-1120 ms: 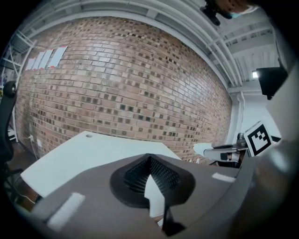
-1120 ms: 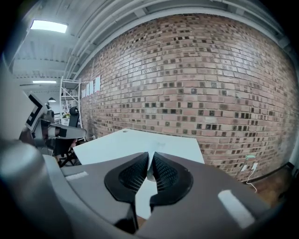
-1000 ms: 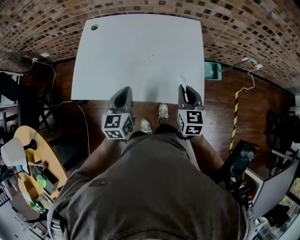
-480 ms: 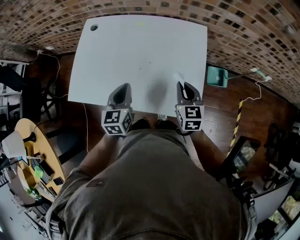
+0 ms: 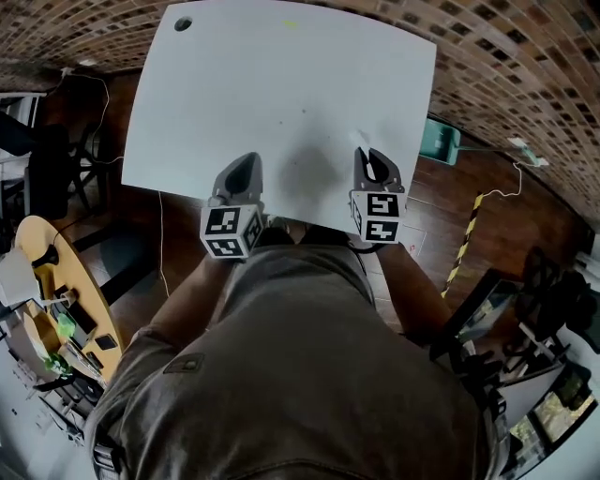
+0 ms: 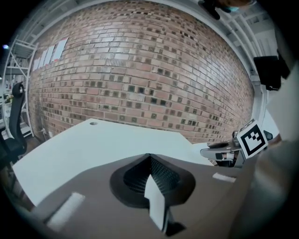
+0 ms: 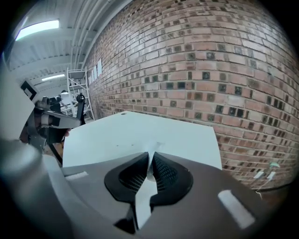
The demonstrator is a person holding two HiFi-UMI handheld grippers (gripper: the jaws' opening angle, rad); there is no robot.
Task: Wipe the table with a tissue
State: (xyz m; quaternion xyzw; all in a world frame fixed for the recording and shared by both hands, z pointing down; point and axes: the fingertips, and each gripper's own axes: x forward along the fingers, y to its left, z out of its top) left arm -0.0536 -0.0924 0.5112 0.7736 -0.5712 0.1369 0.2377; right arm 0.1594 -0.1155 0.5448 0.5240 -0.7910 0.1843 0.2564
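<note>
The white table point(image 5: 281, 84) fills the upper middle of the head view; small dark specks point(image 5: 302, 111) dot its middle. My right gripper point(image 5: 367, 157) hovers over the near edge, shut on a thin white tissue point(image 5: 363, 157). In the right gripper view the tissue point(image 7: 156, 148) pokes out past the closed jaw tips point(image 7: 150, 161), with the table point(image 7: 140, 133) ahead. My left gripper point(image 5: 246, 167) hangs over the same edge to the left. Its jaws point(image 6: 149, 159) are shut with nothing between them. The table point(image 6: 93, 144) stretches ahead of it.
A round cable hole point(image 5: 183, 23) sits in the table's far left corner. A teal bin point(image 5: 441, 141) stands on the floor right of the table. A round wooden side table point(image 5: 47, 319) with clutter is at the left. A brick wall point(image 6: 140, 70) rises behind the table.
The person has stepped up to the table; both grippers now reach over its near edge. The shoes that showed between the grippers are hidden. Both grippers stay shut as before.
</note>
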